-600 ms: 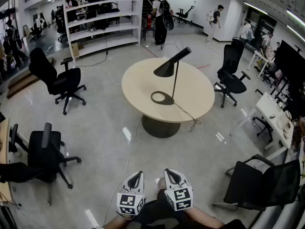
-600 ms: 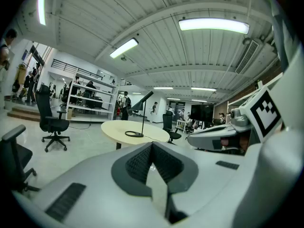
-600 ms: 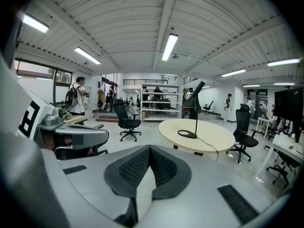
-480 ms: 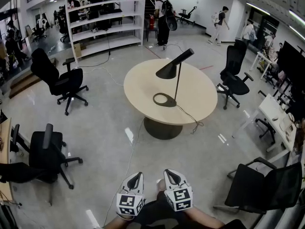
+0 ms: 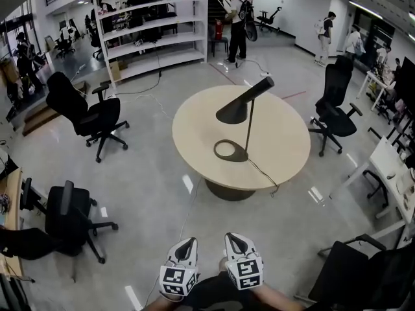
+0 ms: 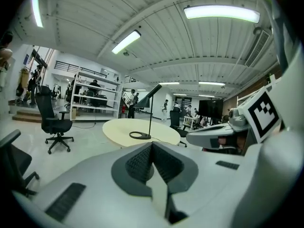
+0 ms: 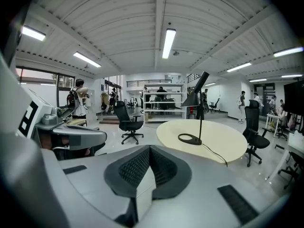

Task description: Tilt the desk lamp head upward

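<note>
Since the earlier frames, the round table [image 5: 285,141] and desk lamp [image 5: 249,118] have slid lower and rightward in the head view, looking nearer. The lamp stands at the table's middle, in the upper centre of the frame; its ring base [image 5: 231,150] lies flat and its cord [image 5: 262,172] trails off the near edge. The lamp head [image 5: 237,111] slopes down toward the left. The left gripper [image 5: 187,242] and right gripper [image 5: 232,236] sit side by side at the bottom centre, well apart from the lamp. Both are clenched with nothing between the pads [image 6: 137,163], as each gripper view shows.
</note>
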### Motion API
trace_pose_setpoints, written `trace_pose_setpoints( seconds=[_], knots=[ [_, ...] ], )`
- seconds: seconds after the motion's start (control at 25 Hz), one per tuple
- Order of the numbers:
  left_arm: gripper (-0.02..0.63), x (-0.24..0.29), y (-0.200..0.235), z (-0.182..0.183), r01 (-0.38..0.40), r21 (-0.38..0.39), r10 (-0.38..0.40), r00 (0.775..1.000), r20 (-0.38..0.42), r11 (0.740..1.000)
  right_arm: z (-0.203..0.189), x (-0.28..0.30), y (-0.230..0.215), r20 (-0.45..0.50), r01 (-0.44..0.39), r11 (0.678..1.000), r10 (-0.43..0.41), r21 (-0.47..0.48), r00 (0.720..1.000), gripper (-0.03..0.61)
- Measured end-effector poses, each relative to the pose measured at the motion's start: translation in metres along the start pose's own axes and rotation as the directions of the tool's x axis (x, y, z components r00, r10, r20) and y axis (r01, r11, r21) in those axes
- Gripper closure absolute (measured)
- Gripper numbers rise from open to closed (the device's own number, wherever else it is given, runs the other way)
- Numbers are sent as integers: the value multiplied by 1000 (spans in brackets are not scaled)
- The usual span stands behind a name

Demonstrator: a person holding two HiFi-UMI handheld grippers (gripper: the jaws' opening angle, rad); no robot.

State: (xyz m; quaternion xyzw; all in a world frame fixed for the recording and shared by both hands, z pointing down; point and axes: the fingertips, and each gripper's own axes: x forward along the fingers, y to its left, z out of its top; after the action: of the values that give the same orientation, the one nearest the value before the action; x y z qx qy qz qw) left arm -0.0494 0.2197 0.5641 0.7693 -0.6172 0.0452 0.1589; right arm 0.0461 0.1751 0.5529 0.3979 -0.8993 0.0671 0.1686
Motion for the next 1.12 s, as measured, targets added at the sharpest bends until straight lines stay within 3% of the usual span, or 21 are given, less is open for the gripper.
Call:
trace_pose_setpoints(
  seconds=[0.52, 0.84, 1.12],
  knots=[
    [568, 160, -36, 52, -25, 26, 26, 999, -33, 999, 16, 73, -150, 17, -48, 998, 47, 51, 999, 565],
    [568, 191, -38, 58, -23, 24, 24, 999, -44, 999, 25, 92, -190, 39, -19, 998, 16, 63, 999, 565],
    [568, 238, -18, 80, 46, 25, -45, 999, -30, 999, 44, 120, -218, 44, 61, 996, -64, 71, 997, 565]
  ],
)
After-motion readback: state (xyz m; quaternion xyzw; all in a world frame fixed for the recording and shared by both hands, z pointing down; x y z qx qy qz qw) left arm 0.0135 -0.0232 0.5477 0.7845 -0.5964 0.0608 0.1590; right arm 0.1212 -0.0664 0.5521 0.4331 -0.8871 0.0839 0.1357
